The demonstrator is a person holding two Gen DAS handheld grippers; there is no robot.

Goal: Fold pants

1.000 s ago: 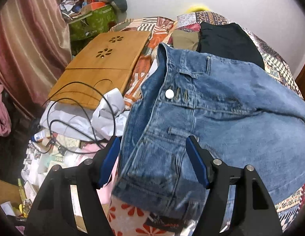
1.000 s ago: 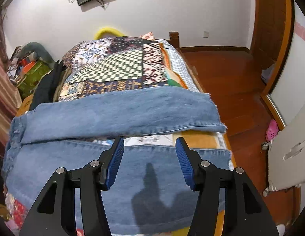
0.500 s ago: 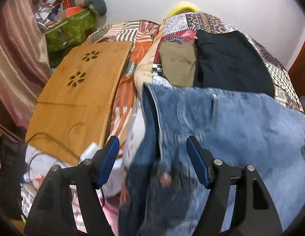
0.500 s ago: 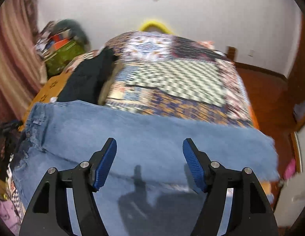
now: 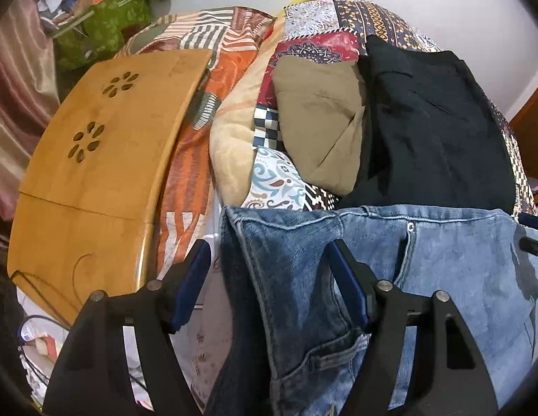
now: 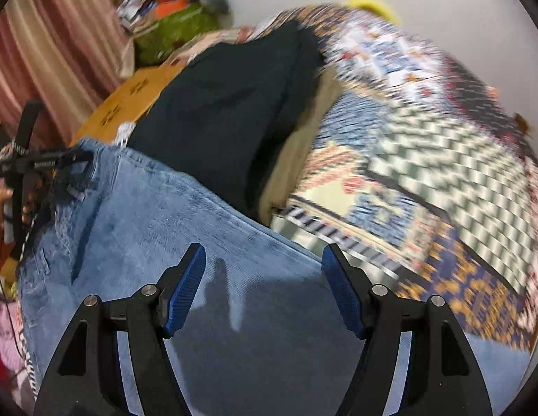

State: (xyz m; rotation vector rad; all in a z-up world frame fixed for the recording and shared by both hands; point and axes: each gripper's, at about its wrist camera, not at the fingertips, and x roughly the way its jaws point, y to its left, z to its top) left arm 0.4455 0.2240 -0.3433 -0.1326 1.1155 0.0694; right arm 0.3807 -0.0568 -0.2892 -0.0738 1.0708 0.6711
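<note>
The blue jeans (image 5: 425, 267) lie spread on the patchwork bed, waistband toward the left. My left gripper (image 5: 269, 287) is open, its fingers either side of the waistband corner, with denim between them. In the right wrist view the jeans (image 6: 172, 228) fill the lower half. My right gripper (image 6: 263, 291) is open and empty, just above the denim. The left gripper's body (image 6: 26, 163) shows at the far left of that view, at the waistband.
Folded black pants (image 5: 432, 118) and khaki pants (image 5: 321, 121) lie on the patchwork quilt (image 5: 317, 24) just beyond the jeans. A wooden lap desk (image 5: 95, 173) lies left of the bed. A green bag (image 5: 102, 31) and a curtain stand behind it.
Both grippers have swept forward and left over the jeans. The left view now reaches the waistband edge and the folded pants. The right view has swung toward the waist end.
</note>
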